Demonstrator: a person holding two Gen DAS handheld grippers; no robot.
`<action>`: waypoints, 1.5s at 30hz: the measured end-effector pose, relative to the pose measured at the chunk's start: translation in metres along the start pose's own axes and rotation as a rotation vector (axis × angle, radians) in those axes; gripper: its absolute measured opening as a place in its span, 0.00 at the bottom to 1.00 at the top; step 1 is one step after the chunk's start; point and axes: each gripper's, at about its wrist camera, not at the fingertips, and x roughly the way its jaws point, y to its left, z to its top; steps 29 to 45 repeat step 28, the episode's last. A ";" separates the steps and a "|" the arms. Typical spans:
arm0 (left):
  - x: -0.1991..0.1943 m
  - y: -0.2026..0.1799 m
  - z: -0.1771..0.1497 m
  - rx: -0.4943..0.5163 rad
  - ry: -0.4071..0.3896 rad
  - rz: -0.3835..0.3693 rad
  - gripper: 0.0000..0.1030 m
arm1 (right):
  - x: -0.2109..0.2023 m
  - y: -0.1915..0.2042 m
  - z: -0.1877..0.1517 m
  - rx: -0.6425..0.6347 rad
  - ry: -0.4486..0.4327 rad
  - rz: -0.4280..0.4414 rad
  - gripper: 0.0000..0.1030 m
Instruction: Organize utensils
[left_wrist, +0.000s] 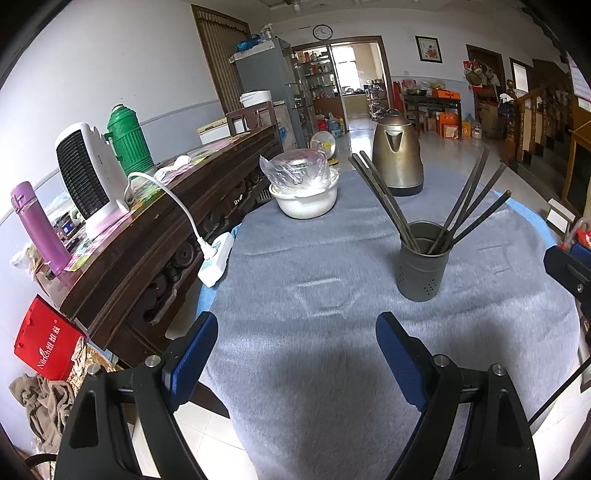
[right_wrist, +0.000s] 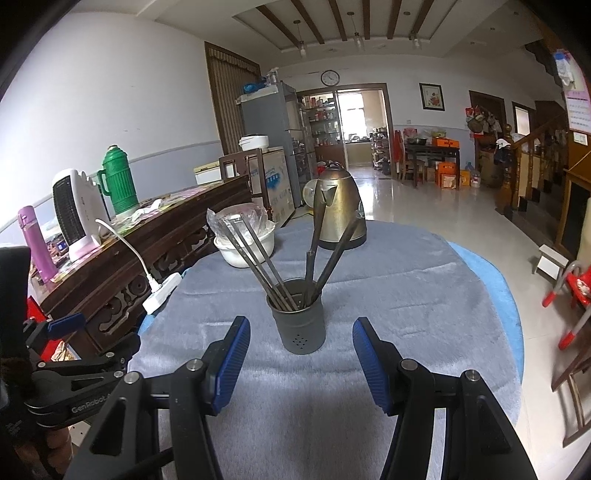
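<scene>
A dark grey perforated utensil cup (left_wrist: 424, 262) stands upright on the grey tablecloth (left_wrist: 314, 258) and holds several dark chopsticks (left_wrist: 476, 206) that fan out left and right. My left gripper (left_wrist: 295, 354) is open and empty, low over the cloth, left of and nearer than the cup. In the right wrist view the cup (right_wrist: 299, 317) with its chopsticks (right_wrist: 255, 258) stands just ahead of my right gripper (right_wrist: 301, 354), which is open and empty, its blue pads either side of the cup's base but short of it.
A brass kettle (left_wrist: 397, 155) and a white bowl with a plastic-wrapped lid (left_wrist: 304, 188) stand at the table's far side. A white power strip (left_wrist: 216, 258) lies at the left edge. A dark wooden sideboard (left_wrist: 166, 229) with heater and flasks runs along the left.
</scene>
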 end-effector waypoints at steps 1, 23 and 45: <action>0.000 -0.001 0.001 -0.001 0.001 0.001 0.85 | 0.001 -0.001 0.000 0.000 0.000 0.002 0.60; 0.009 -0.009 0.009 -0.003 0.013 -0.020 0.85 | 0.016 -0.011 0.005 0.024 0.011 0.016 0.60; 0.034 -0.001 0.007 -0.044 0.033 -0.069 0.85 | 0.022 -0.016 0.002 0.018 0.019 -0.006 0.60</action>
